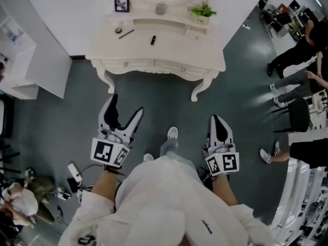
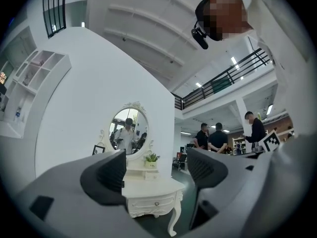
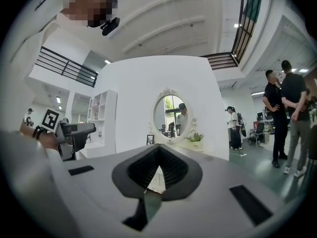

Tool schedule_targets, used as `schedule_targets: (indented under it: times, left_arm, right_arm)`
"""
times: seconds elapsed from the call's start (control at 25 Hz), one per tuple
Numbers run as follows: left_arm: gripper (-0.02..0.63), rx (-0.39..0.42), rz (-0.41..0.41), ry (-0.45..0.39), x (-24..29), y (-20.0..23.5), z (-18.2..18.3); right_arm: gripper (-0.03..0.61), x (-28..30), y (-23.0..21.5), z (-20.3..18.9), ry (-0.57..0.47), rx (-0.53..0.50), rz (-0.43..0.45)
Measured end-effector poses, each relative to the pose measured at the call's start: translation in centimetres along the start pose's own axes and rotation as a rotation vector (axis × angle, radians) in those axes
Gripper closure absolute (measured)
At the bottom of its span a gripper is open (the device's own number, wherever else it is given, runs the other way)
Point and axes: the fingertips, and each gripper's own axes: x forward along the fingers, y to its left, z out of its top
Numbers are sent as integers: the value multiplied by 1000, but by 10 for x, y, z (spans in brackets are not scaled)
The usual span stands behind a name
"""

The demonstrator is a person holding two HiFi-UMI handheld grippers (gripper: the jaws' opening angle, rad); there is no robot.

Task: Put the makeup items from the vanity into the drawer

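The white vanity (image 1: 205, 45) stands ahead of me against the wall, both front drawers (image 1: 128, 64) shut. On its top lie a small round compact (image 1: 119, 30), a dark pencil (image 1: 126, 34) and a dark lipstick tube (image 1: 152, 40). My left gripper (image 1: 126, 105) hovers over the floor short of the vanity's left leg, jaws open and empty; in the left gripper view (image 2: 154, 170) the vanity (image 2: 148, 187) shows between them. My right gripper (image 1: 216, 119) is held lower right of the vanity, shut on nothing (image 3: 157, 150).
A photo frame (image 1: 121, 3), a grey cup (image 1: 161, 8) and a small plant (image 1: 202, 10) stand at the vanity's back under the oval mirror (image 3: 171, 115). A white shelf unit (image 1: 20, 65) is at left. People and a black chair (image 1: 297, 114) are at right.
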Motion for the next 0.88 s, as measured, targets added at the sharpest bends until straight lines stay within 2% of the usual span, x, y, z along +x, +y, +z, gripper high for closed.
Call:
schedule_targets:
  times: [0.28, 0.64, 0.88]
  left_arm:
    - [245, 29, 18, 4, 57, 5, -1]
    - [247, 41, 51, 36, 153, 1, -22]
    - [247, 52, 98, 46, 212, -1, -23]
  right_arm:
    - [561, 56, -34, 2, -5, 38, 50]
    - [558, 134, -87, -5, 26, 36, 189]
    - [558, 171, -129, 4, 17, 58, 248]
